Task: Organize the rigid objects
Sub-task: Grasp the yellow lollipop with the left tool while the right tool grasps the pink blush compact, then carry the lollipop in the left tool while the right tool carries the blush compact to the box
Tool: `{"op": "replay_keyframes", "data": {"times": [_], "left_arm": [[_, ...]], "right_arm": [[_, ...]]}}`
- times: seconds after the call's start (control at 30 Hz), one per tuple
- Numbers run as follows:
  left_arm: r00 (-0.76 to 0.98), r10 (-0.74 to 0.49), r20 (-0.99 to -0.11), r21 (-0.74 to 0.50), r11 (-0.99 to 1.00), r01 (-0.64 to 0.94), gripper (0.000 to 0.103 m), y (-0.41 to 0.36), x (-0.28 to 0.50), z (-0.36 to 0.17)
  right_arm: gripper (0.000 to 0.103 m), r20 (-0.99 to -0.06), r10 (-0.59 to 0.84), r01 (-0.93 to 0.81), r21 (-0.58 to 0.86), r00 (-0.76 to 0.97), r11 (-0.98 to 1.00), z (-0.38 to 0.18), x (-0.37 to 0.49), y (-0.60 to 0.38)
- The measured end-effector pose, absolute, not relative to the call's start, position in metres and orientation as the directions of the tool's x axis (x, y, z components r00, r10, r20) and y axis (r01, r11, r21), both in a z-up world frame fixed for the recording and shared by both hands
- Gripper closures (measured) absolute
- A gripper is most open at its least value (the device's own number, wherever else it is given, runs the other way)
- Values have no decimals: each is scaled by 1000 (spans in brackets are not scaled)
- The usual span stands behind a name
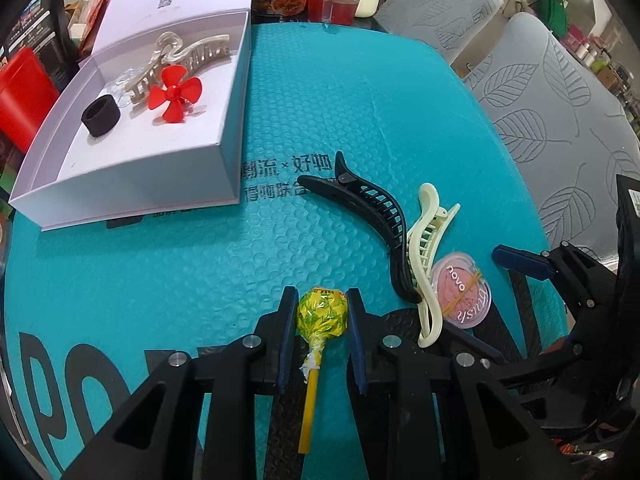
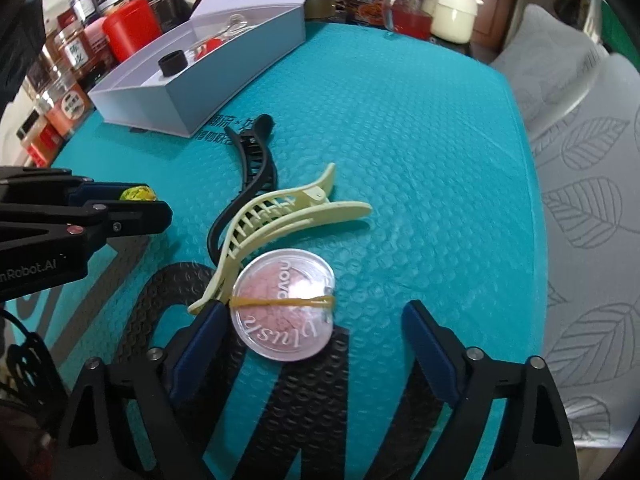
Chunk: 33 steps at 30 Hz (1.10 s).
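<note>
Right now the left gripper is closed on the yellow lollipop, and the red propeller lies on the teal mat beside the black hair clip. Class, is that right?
One slip. The left gripper does grip the yellow lollipop, but the red propeller lies inside the white box, as the left wrist view shows. The black hair clip is on the teal mat.

teal bubble-textured plastic mat (image 1: 400, 100), crinkly foil-wrapped lollipop (image 1: 322, 311), glossy clear plastic blush compact (image 2: 282, 306), matt white cardboard box (image 1: 132, 176)

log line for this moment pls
left gripper: shut on lollipop | right gripper: open, around blush compact | white box: open
</note>
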<state>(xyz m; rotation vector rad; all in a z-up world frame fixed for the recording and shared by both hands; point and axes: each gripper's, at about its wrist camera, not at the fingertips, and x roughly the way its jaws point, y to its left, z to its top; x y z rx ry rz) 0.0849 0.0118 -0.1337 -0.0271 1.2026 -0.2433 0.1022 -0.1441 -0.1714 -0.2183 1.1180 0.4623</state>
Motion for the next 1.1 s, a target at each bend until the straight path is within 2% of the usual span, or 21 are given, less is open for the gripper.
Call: {"op": "replay_keyframes", "data": {"times": [0.1,0.23,0.27,0.3,0.77,1.1], "left_arm": [[343,-194,-919,-145,976,164,79,16,82,-134],[354,-194,-915,-150,978,147,79,26,76,-130],[356,-192,-914,-150,978,144,79,26,76,-130],[358,-191,-914,-150,979,140,79,26,76,-130],[377,-179,-909,-143,982,123,79,17,58,-105],[418,-175,-891,-136,983,120,79,-10,42,-66]], "right_arm": [[27,-895,234,-487,22,380,873,-172,99,-134],[31,-888,247,-483,32,388,875,-172,96,-131],[38,-887,251,-478,40,387,878,-171,97,-131],[51,-884,254,-473,43,393,880,-170,97,-132],[52,-888,307,-447,133,344,884,-160,90,-161],[52,-870,340,-477,144,356,867,-125,75,-187]]}}
